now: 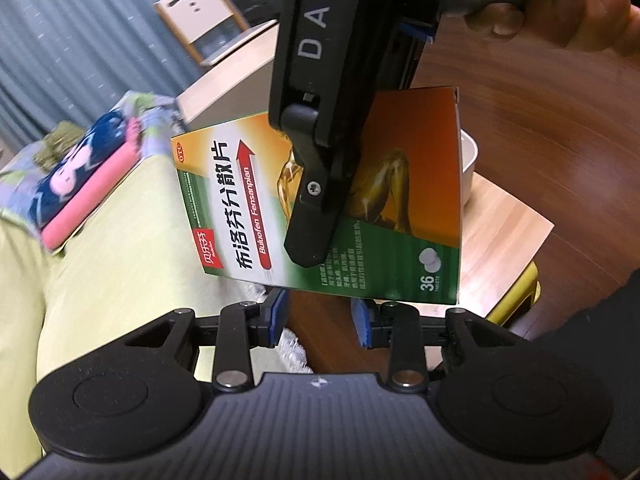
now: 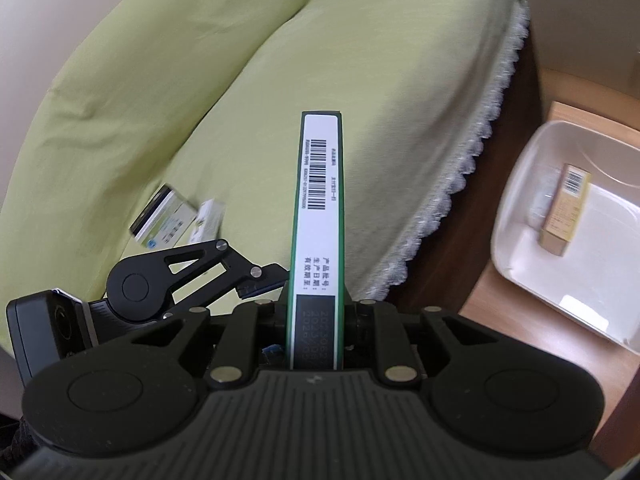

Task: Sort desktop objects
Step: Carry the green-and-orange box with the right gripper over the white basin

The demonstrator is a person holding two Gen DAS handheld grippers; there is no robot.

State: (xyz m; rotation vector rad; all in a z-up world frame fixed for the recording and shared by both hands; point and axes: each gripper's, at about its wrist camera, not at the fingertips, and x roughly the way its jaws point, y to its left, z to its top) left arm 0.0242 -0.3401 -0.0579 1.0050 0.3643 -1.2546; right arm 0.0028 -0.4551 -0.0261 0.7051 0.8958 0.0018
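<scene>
Medicine box in transit, pinched in right tongs, bound for the tray.

Medicine box (image 2: 318, 216) (green-orange ibuprofen carton, barcode edge toward the right wrist camera) sits clamped edge-on between the jaws of the right tongs (image 2: 316, 320), held in the air over the green bedspread (image 2: 280, 80); left wrist view shows the same carton (image 1: 400, 208) from its printed face with that tool across it. Left tongs (image 1: 320, 320) spread, empty, just below the carton. White tray (image 2: 516, 216) rests on the wooden counter (image 2: 500, 304) well to the right, already holding one small tan box (image 2: 564, 208). Two more small boxes (image 2: 176, 220) lie on the bedspread, unsorted. Judgement: carry step in hand; next move calls for swinging right over the tray, lowering, then releasing clear of the tan box.
</scene>
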